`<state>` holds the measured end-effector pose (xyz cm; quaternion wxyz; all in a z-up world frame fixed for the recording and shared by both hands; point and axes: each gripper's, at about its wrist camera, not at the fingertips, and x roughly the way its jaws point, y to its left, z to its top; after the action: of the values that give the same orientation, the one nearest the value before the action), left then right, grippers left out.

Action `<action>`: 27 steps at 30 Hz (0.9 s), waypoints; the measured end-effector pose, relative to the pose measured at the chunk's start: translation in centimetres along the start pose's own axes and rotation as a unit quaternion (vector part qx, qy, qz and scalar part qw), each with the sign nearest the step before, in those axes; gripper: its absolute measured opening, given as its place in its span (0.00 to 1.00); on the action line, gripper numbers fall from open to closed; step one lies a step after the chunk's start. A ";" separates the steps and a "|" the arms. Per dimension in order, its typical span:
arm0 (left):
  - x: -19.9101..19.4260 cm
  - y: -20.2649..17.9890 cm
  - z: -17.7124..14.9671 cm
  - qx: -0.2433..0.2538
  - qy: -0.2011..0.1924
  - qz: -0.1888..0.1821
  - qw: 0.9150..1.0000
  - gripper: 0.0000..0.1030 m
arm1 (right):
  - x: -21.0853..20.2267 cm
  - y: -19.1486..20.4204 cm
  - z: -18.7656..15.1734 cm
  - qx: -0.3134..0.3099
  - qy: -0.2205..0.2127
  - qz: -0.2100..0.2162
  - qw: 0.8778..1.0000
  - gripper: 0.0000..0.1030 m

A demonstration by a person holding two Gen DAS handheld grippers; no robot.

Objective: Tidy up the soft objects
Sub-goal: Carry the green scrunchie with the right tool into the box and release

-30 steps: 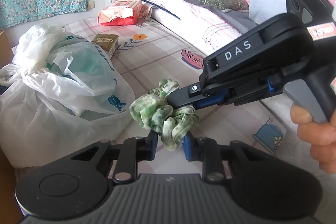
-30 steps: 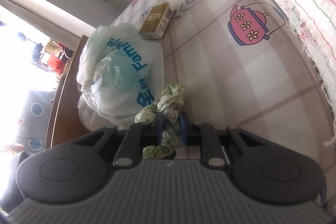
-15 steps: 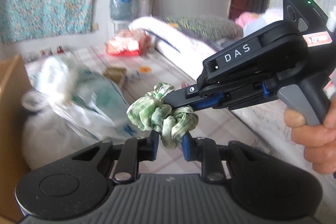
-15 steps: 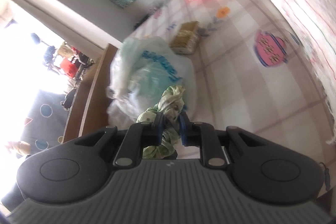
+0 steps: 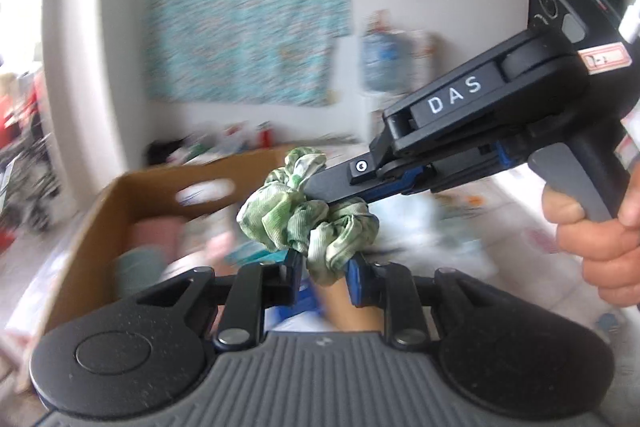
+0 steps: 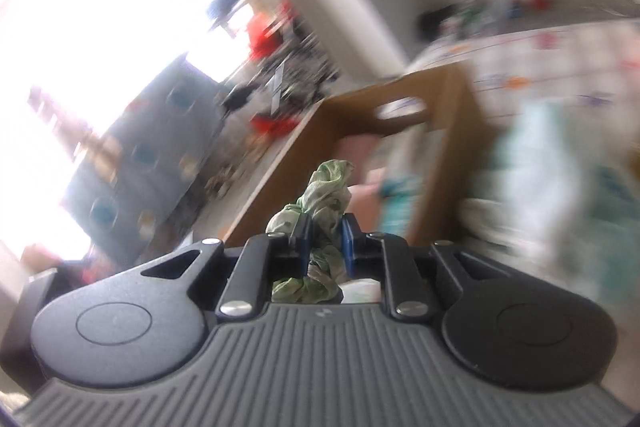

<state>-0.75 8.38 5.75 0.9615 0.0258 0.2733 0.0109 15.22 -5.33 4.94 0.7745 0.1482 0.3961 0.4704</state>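
A green and white fabric scrunchie point(image 5: 296, 215) hangs in the air, pinched from two sides. My left gripper point(image 5: 322, 273) is shut on its lower part, blue pads pressing the cloth. My right gripper point(image 5: 316, 183) reaches in from the right, held by a hand point(image 5: 600, 239), and is shut on the scrunchie's upper part. In the right wrist view the scrunchie point(image 6: 326, 203) sits squeezed between the pads of that gripper point(image 6: 325, 241). Just beyond it stands an open cardboard box point(image 5: 132, 187), also seen as the box point(image 6: 360, 99) with a handle cut-out and blurred soft items inside.
A floral turquoise cloth point(image 5: 244, 19) hangs on the back wall, with a water bottle point(image 5: 380, 59) to its right. A white plastic bag point(image 6: 552, 171) lies right of the box on the patterned mat. Bright window and cluttered furniture fill the left. Both views are motion-blurred.
Both grippers have lifted the scrunchie off the mat and swung left, so the cardboard box now lies ahead instead of the plastic bag. Both grips stay as they were.
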 end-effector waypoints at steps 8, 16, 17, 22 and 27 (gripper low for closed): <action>3.1 9.4 -2.7 -0.130 0.140 0.027 0.981 0.22 | 14.3 6.1 0.6 -0.052 0.157 0.018 0.986 0.14; 4.4 12.5 -3.4 -0.144 0.205 0.013 0.968 0.27 | 21.6 5.3 -0.3 -0.043 0.266 -0.010 0.963 0.15; 4.1 12.6 -3.8 -0.144 0.207 0.011 0.968 0.30 | 22.0 4.9 -0.4 -0.039 0.276 -0.009 0.960 0.15; 3.6 13.1 -3.9 -0.136 0.216 0.003 0.967 0.37 | 23.8 3.7 -1.3 -0.029 0.317 -0.008 0.948 0.17; 2.6 13.1 -3.4 -0.128 0.204 -0.001 0.971 0.50 | 25.3 3.6 -2.2 -0.045 0.344 -0.021 0.938 0.17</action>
<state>-0.42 21.69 2.21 0.8809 -0.1008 0.4598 0.0497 17.57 17.61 -6.31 0.6066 -0.0662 0.6198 0.4935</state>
